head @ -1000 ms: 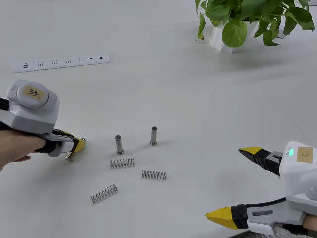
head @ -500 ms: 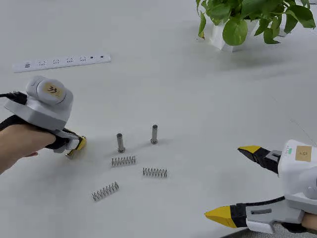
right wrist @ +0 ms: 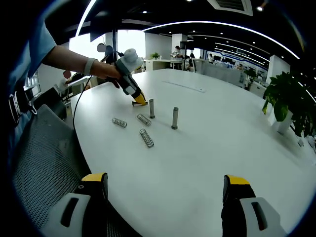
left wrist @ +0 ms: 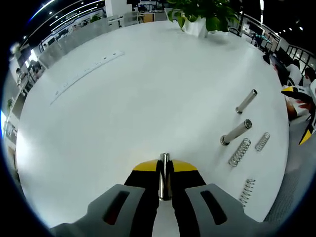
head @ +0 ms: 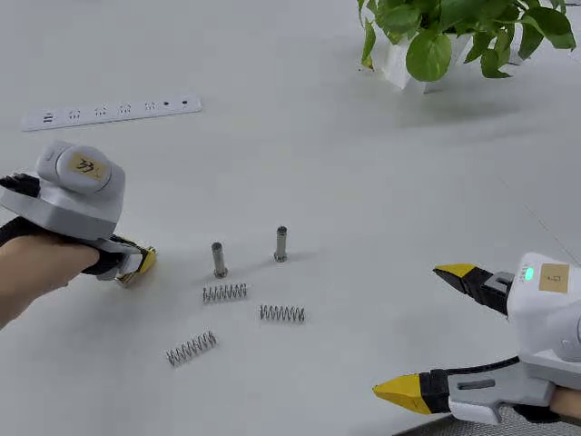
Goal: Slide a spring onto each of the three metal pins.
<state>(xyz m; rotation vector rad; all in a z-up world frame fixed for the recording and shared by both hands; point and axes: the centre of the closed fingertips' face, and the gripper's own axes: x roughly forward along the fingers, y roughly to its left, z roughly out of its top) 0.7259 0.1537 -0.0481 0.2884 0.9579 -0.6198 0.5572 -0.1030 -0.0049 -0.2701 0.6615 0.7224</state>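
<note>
Pins first: the left-hand upright pin and the right-hand upright pin stand on their heads near the middle of the white desk, a little apart from each other. The third pin is off to their left, pinched between the closed jaws of the left tongs. In the left gripper view it lies along the jaws with its end poking out past the yellow tips. These tongs are held low over the desk, tips pointing down at the surface.

Three springs lie flat and loose on the desk, none on a pin. The first spring lies just in front of the left-hand upright pin, the second spring is to its right and slightly nearer the person, and the third spring is nearest the person, lying at a slant.

The right tongs hang well to the right of the springs, jaws spread wide with nothing between them.

Farther back, a white power strip lies on the desk at the left, and a potted plant stands at the far right.
</note>
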